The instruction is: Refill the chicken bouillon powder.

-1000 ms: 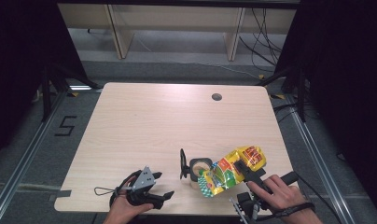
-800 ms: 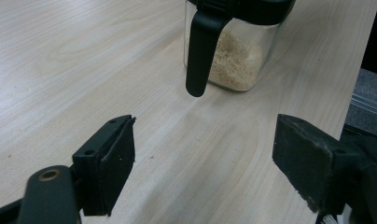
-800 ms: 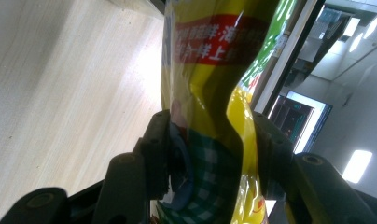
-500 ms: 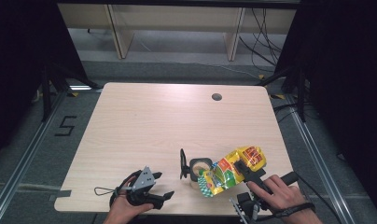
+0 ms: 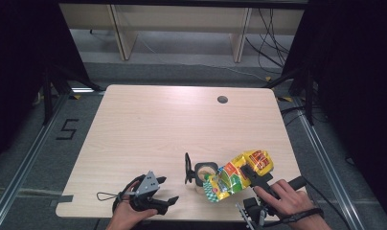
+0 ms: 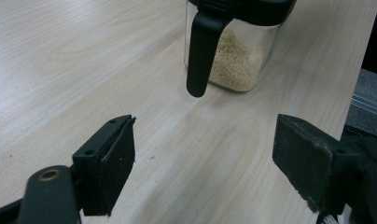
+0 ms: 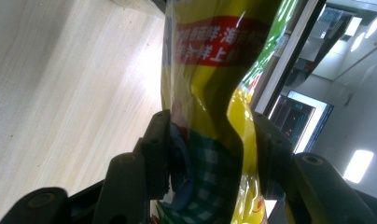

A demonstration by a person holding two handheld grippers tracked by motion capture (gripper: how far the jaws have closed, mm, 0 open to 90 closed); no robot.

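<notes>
A clear square jar (image 5: 205, 172) of pale granules stands near the table's front edge, its black lid (image 5: 187, 167) flipped open to the left. A yellow and green snack-style bag (image 5: 237, 175) is held tilted, lower end over the jar's mouth, with my right gripper (image 5: 249, 176) shut on its middle. In the right gripper view the bag (image 7: 210, 70) is squeezed between both pads (image 7: 158, 140) of that gripper (image 7: 210, 144). My left gripper (image 5: 169, 189) lies on the table left of the jar, open and holding nothing. In the left gripper view that gripper (image 6: 205, 140) faces the jar (image 6: 235, 60) and its hanging lid tab (image 6: 200, 56).
The light wooden table (image 5: 158, 124) has a round cable hole (image 5: 222, 99) at its far right. Its front edge lies just under both hands. Dark frames and a metal rail flank the table.
</notes>
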